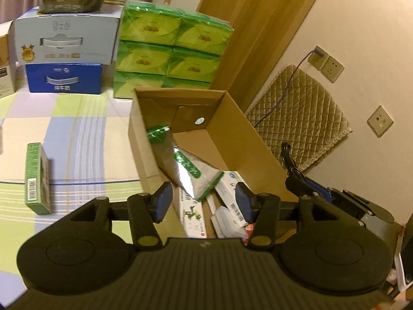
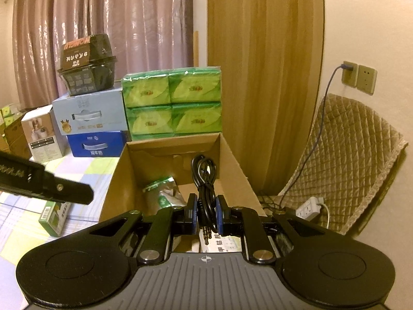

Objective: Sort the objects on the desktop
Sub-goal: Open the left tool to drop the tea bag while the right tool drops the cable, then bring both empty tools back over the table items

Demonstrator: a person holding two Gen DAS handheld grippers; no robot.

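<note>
An open cardboard box [image 1: 247,139] stands on the checked tablecloth. Inside lie a silver sachet with green print [image 1: 192,171] and several white medicine boxes [image 1: 231,196]. My left gripper [image 1: 202,201] hovers open over the box's near end, its blue pads apart and touching nothing. A small green box [image 1: 38,178] lies on the cloth to the left. My right gripper [image 2: 206,214] is shut on a coiled black audio cable [image 2: 205,178], held above the cardboard box [image 2: 233,160] with its plug ends hanging below the pads.
Behind the box stand stacked green tissue packs [image 2: 173,103], pale and dark blue cartons [image 2: 90,118] and a black bowl [image 2: 86,67]. On the right are a quilted chair [image 2: 343,155], wall sockets [image 2: 358,77] and a power strip [image 2: 309,206].
</note>
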